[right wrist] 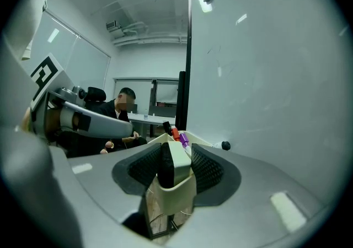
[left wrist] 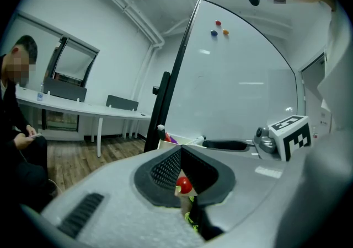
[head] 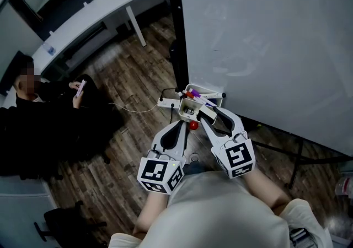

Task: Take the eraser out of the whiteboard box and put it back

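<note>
One eraser [right wrist: 179,168], white-bodied with a black felt face, is standing on edge in the near compartment of the whiteboard box [right wrist: 171,200], its lower part sitting behind the cream front wall. Right gripper [right wrist: 175,156] is holding it: the jaws are standing fairly wide, one ribbed pad lying against the felt and the other against the white back, with no gap showing on either side. The eraser is judged light and stiff in the body and slightly yielding on the felt side, so a moderate squeeze should be enough; the smooth plastic back is looking like the slippery face. The best hold is appearing to be across the two broad faces on the upper half, clear of the box wall, lifting straight up to avoid dragging on the compartment. Beyond it, red and purple markers [right wrist: 175,132] are lying in the far part of the same box. Left gripper [left wrist: 185,179] is sitting at the box's near edge, jaws drawn narrow onto a small red-topped piece [left wrist: 183,185]; what that piece is cannot be told. The box is hanging at the lower corner of the whiteboard [head: 265,48], and a seated person [head: 33,103] is sitting well apart at the left.
</note>
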`<action>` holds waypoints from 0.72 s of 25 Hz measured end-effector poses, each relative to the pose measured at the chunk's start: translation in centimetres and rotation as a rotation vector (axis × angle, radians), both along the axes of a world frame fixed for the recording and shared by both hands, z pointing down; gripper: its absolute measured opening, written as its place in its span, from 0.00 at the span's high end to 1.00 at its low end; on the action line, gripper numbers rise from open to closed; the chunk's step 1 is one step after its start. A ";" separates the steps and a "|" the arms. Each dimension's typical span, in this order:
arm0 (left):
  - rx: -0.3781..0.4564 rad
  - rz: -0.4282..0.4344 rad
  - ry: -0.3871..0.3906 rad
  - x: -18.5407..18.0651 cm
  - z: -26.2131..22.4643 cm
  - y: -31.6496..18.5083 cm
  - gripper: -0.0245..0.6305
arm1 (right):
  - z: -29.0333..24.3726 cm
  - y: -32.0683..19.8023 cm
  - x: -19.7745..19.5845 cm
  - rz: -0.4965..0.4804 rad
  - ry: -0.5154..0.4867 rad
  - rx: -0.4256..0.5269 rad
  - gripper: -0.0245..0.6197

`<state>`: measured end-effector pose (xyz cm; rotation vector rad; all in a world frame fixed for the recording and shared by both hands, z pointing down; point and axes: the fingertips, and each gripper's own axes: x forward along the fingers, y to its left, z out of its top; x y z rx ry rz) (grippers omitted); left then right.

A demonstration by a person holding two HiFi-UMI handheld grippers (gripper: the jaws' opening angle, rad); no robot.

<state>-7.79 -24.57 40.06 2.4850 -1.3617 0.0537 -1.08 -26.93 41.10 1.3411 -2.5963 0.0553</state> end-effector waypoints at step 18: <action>-0.002 -0.006 0.011 0.5 0.0 0.7 0.96 | -0.2 0.3 0.5 0.000 0.023 -0.003 0.57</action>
